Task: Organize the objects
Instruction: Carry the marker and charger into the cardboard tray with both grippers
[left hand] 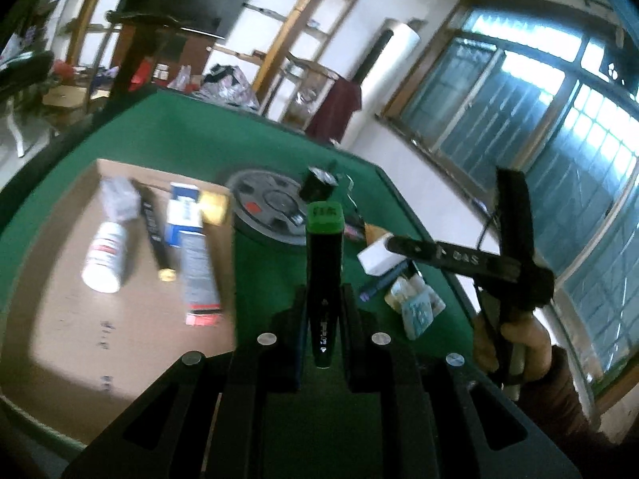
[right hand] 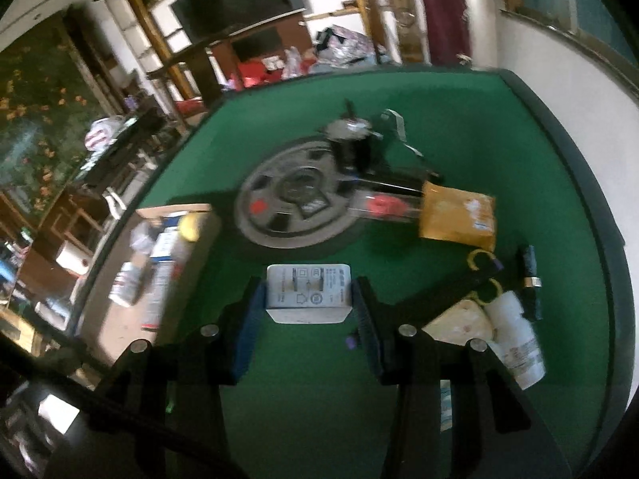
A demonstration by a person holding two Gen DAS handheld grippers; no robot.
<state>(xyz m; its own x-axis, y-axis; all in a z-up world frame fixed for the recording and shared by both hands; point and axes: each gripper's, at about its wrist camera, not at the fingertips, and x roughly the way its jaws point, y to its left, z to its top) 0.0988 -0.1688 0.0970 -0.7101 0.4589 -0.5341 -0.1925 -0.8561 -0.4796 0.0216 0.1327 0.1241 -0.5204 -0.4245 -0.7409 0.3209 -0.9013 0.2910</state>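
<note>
My left gripper [left hand: 323,295] is shut on a black marker with a green cap [left hand: 324,239], held above the green table [left hand: 191,131] just right of a cardboard tray [left hand: 120,339]. In the tray lie a white bottle [left hand: 104,255], a black tube [left hand: 153,227], a blue-and-white box [left hand: 183,211] and a grey carton [left hand: 197,271]. My right gripper [right hand: 307,285] is shut on a white plug adapter [right hand: 307,299], lifted off the table [right hand: 479,139]. The left wrist view shows that adapter [left hand: 373,259] at the right, with a hand [left hand: 515,343] behind it.
A round grey weight plate [right hand: 295,199] lies mid-table with a black cylindrical part [right hand: 351,139] behind it. A yellow packet [right hand: 457,215], yellow-handled scissors [right hand: 483,275], a white bottle [right hand: 519,343] and a black tube [right hand: 531,279] crowd the right side. The cardboard tray [right hand: 120,343] lies left.
</note>
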